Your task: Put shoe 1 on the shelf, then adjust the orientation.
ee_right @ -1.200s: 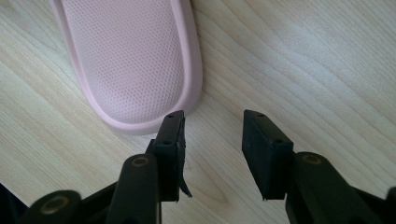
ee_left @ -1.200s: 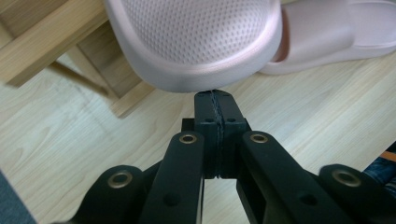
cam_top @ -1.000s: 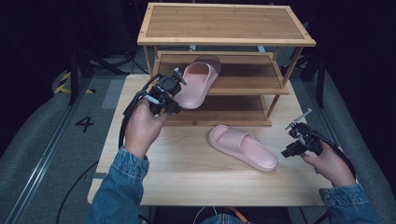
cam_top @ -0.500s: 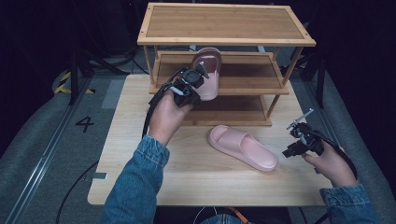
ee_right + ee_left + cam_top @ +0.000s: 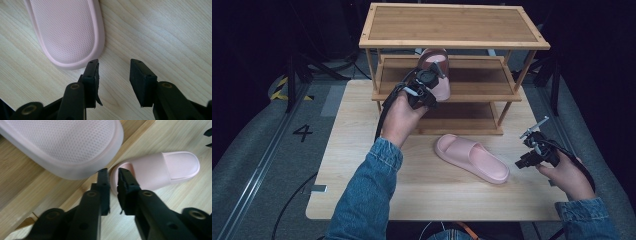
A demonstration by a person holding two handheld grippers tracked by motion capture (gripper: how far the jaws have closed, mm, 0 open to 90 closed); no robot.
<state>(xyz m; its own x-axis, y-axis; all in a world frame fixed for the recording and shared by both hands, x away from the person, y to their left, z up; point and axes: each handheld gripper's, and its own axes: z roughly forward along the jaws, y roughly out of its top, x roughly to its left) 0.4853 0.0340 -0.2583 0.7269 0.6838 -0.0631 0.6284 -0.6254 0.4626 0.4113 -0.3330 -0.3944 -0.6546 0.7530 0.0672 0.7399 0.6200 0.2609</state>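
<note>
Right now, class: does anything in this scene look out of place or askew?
Yes. One pink slipper sits on the wooden rack's middle shelf, heel overhanging the front edge; its mate lies slantwise on the table. The left gripper, jaws just opening, holds nothing.

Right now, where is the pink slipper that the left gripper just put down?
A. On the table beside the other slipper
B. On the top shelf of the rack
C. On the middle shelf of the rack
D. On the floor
C. In the high view the slipper lies on the middle shelf of the rack, under the top board, with the left gripper at its near end, jaws just opening and nothing between them.
</note>
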